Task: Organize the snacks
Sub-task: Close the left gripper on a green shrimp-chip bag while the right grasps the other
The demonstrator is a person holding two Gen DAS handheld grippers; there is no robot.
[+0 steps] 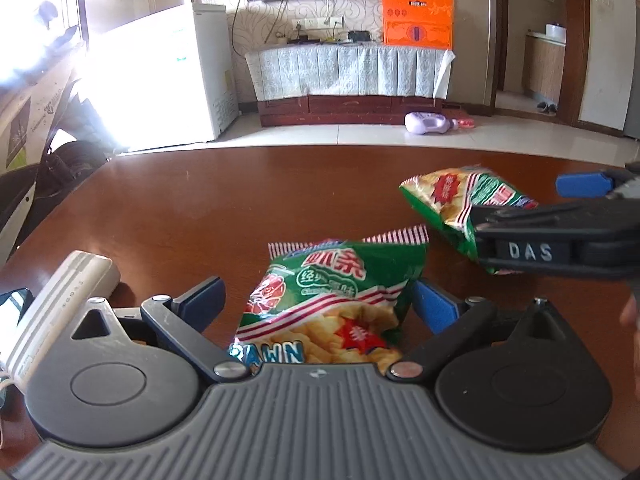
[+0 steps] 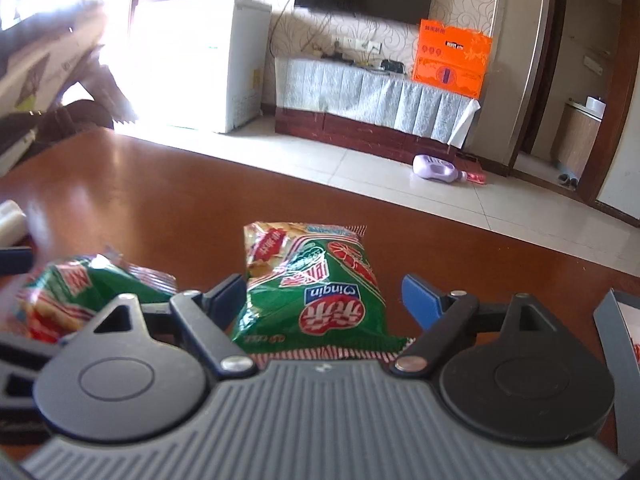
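Left tongs (image 1: 318,300): spread, straddling a green prawn-cracker bag (image 1: 332,304) lying flat on the brown surface (image 1: 180,208); pads clear of the film. Right tongs (image 2: 324,300): spread wide around a second bag (image 2: 312,292) just beside the first, not pinching. Advance until each bag sits deep between the pads. Close gently on the crimped edge, avoiding crushed contents. Lift level.

Black two-finger grippers (image 1: 318,300), blue pads (image 1: 434,306), ribbed grey housing, silver pivot screws, white "DAS" lettering.
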